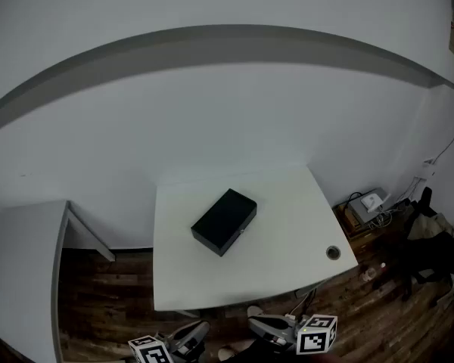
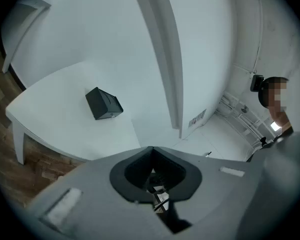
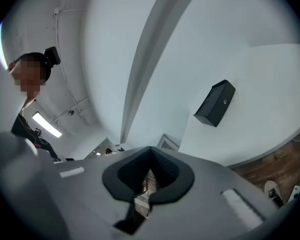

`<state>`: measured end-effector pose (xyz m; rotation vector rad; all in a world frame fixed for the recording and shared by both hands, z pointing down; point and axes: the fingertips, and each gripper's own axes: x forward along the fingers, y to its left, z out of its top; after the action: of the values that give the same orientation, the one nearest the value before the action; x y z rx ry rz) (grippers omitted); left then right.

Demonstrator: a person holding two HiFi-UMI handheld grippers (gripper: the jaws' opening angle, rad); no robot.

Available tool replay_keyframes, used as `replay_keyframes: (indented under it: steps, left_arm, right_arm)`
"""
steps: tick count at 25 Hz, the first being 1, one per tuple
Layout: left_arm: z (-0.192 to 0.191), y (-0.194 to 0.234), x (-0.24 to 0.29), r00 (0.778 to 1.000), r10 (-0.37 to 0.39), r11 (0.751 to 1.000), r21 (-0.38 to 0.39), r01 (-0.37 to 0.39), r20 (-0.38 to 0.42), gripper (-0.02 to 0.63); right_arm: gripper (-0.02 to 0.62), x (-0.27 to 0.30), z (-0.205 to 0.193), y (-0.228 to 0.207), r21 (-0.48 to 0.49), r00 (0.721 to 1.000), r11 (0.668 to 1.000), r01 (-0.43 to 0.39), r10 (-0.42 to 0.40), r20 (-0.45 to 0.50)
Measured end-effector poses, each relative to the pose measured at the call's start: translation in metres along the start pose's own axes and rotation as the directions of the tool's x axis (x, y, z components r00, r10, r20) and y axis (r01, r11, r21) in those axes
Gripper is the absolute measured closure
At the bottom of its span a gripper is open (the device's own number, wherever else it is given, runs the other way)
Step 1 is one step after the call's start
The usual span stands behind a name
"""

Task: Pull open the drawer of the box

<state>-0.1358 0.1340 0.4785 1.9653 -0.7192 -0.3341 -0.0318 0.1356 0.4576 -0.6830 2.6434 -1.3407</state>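
Both tongs hang at 6 o'clock, left gripper [image 1: 191, 333] and right gripper [image 1: 271, 325] clenched on nothing; at 12 o'clock, well apart, I see the small black rectangular box [image 1: 224, 221] on the white square table [image 1: 287, 271], long axis 7-to-1 o'clock, drawer shut, contents hidden, neither gripper clearly nearer
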Motion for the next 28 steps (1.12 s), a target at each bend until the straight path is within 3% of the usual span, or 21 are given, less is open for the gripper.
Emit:
replay_keyframes:
  steps: [13,21,28]
  left_arm:
    - [-0.004,0.0,0.004,1.0,-0.002,1.0,-0.013,0.002,-0.009,0.6]
    - [-0.006,0.002,0.008,1.0,0.0,1.0,-0.027,-0.001,-0.009,0.6]
    - [0.003,0.02,0.016,0.999,0.051,0.998,-0.028,-0.051,-0.005,0.6]
  right_arm:
    - [0.591,-0.004,-0.001,-0.001,-0.01,1.0,1.0,0.012,-0.012,-0.001]
    - [0.589,-0.005,0.007,0.002,-0.031,1.0,0.999,-0.021,0.021,0.006]
    - [0.585,-0.003,0.021,-0.01,-0.018,1.0,1.0,-0.004,0.004,0.011]
